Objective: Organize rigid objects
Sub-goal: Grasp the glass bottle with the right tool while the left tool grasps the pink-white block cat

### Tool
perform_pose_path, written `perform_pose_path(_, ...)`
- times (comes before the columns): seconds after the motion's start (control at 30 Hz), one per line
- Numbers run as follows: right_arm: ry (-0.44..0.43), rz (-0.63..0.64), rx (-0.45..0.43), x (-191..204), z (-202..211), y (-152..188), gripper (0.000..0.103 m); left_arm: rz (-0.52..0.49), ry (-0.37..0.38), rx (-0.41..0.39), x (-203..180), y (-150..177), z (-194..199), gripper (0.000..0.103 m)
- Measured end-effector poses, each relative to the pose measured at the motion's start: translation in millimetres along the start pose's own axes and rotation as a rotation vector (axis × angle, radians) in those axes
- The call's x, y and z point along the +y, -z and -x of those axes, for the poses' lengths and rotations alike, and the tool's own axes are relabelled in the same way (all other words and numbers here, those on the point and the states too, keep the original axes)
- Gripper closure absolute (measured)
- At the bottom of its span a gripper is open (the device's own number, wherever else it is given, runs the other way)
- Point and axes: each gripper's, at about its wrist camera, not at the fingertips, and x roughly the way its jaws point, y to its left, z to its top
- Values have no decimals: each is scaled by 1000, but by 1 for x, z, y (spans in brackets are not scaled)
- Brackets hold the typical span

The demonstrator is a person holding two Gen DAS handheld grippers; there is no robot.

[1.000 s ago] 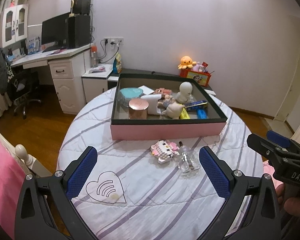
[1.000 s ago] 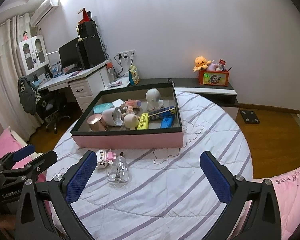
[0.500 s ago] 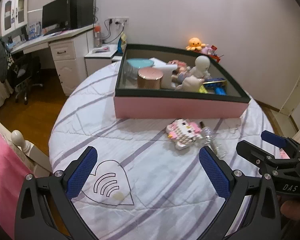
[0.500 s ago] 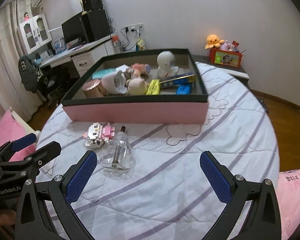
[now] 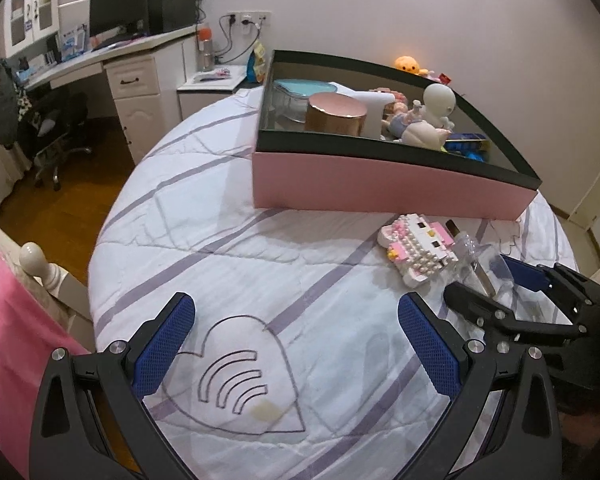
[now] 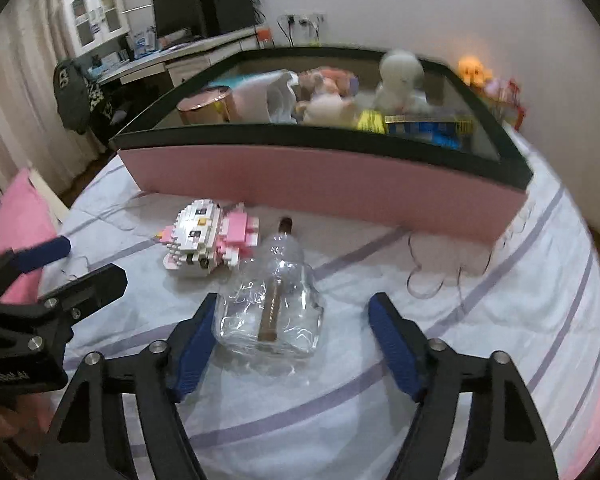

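The bottle point(image 6: 274, 306) was clear, glossy glass; the block figure point(image 6: 210, 238) studded plastic; the bedspread point(image 5: 228, 264) matt quilted cloth; the canister point(image 5: 336, 114) shiny copper-toned.

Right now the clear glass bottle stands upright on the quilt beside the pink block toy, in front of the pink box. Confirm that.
Not quite: the clear glass bottle lies on its side, neck toward the pink box. It is on the quilt beside the pink block toy, as the right wrist view shows.
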Motion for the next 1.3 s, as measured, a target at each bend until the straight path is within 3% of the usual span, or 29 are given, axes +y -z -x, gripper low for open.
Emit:
perform_pose_path(0.03,4,-5,-4,-2,1,0,40,-6,6,0,-3,-1,-1,0)
perform_pose_path(0.07,9,-11,-11,-7,3,0,51,-11,12,0,-6,-2,-2,0)
perform_pose_path(0.1,3,-26,-12,-13,4,1,53,-16,21,0,-8,-3,-3,0)
perform_pose_path(0.37,-8,-56,-17,-30,6,1,53,-59,82,34,-36,-20,-24,0)
perform_pose_path(0.8,-1,-90,-14,-49,14,0,52,-106,107,55,-60,-37,-51,4)
perform_pose_path(0.9,2,-98,-17,-52,16,0,52,-118,131,43,-60,-37,-49,19)
perform_pose_path(0.97,4,-106,-18,-54,17,0,52,-117,149,35,-59,-37,-46,44)
perform_pose_path(1.03,3,-109,-20,-55,19,0,52,-98,195,41,-55,-36,-44,59)
perform_pose_path(1.3,-2,-110,-28,-55,24,1,52,-66,217,24,-43,-25,-28,61)
